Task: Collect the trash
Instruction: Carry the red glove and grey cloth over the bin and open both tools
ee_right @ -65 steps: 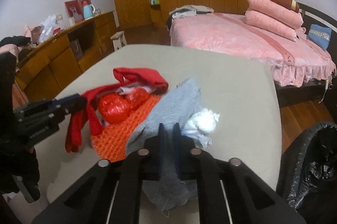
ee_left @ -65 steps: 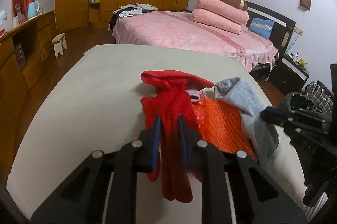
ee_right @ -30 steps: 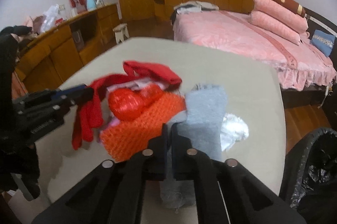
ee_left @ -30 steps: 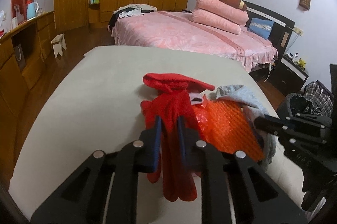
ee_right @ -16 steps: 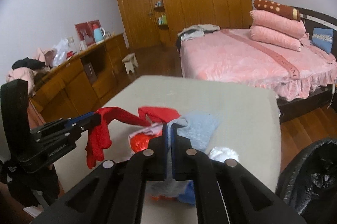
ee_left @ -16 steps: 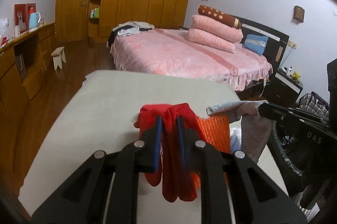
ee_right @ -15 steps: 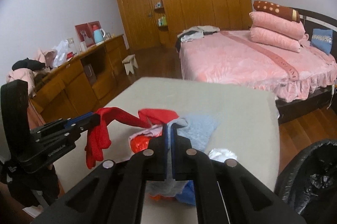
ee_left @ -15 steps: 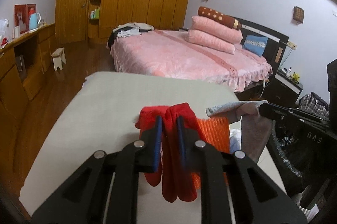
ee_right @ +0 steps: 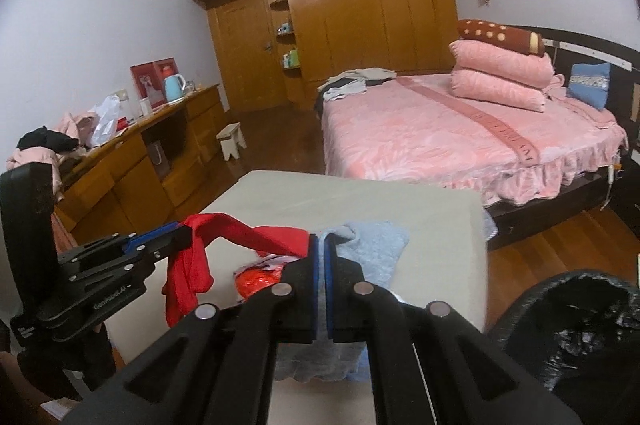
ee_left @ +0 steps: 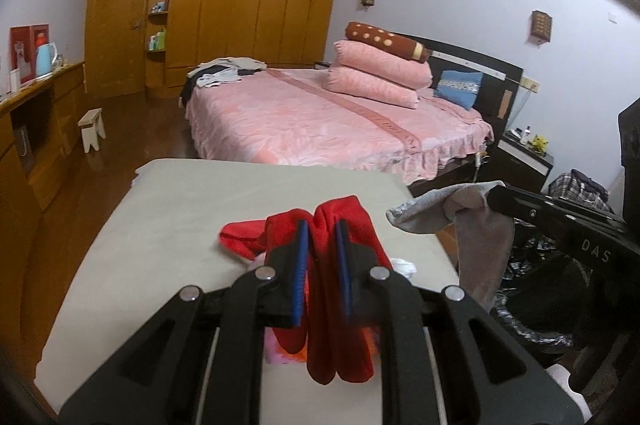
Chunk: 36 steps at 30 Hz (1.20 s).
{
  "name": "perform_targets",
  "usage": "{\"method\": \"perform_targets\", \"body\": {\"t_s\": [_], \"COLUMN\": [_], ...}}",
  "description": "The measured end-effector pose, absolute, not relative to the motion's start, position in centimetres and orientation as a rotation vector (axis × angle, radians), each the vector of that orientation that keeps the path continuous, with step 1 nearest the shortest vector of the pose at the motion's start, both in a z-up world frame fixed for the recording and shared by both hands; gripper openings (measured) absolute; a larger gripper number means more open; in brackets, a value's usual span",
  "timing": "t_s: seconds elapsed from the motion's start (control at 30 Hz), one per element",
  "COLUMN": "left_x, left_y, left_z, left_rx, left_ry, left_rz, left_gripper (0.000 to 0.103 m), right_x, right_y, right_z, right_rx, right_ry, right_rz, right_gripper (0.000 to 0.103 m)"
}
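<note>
- Along the left wall, far from me, a wooden counter (ee_right: 132,153) carries a blue kettle (ee_right: 174,87) and a heap of clothes.
- Near left, my left gripper (ee_left: 321,237) pinches a red cloth (ee_left: 340,305) between its blue pads; the cloth folds over the pads and hangs down below them, lifted off the beige table (ee_left: 168,225).
- From the right wrist view, my left gripper (ee_right: 188,235) shows side-on, and the red cloth (ee_right: 188,269) drapes from its tip above the table (ee_right: 400,201).
- Under the red cloth, orange mesh trash (ee_right: 256,279) lies on the table beside a bit of white paper (ee_left: 402,267).
- Near the middle, my right gripper (ee_right: 320,243) is pressed tight on a grey cloth (ee_right: 372,249), which hangs in front of and below the pads.
- From the left wrist view, the grey cloth (ee_left: 476,229) dangles from my right gripper (ee_left: 494,195) past the table's right edge.
- Near right, a black trash bag (ee_right: 576,321) stands open beside the table.
- Far right, a pink bed (ee_left: 320,121) holds stacked pillows.
</note>
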<state>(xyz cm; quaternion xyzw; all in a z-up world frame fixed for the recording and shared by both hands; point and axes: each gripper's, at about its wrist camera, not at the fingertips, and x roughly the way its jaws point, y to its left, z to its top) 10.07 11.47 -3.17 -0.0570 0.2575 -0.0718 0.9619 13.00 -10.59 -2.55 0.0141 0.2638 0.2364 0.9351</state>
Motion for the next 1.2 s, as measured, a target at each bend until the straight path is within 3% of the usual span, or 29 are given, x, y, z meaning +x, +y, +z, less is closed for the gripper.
{"method": "perform_targets", "body": {"t_s": [1.2], "left_x": [13.0], "left_y": [-12.1], "left_z": [-7.7], "left_rx": [-0.015], "left_ry": [0.559], "left_rz": [-0.578], "left_gripper": [0.013], "right_x": [8.0], "right_y": [-33.4], "right_z": [-6.1], "right_rx": [0.087], "right_ry": [0.605], "right_rz": [-0.05], "right_gripper": [0.003]}}
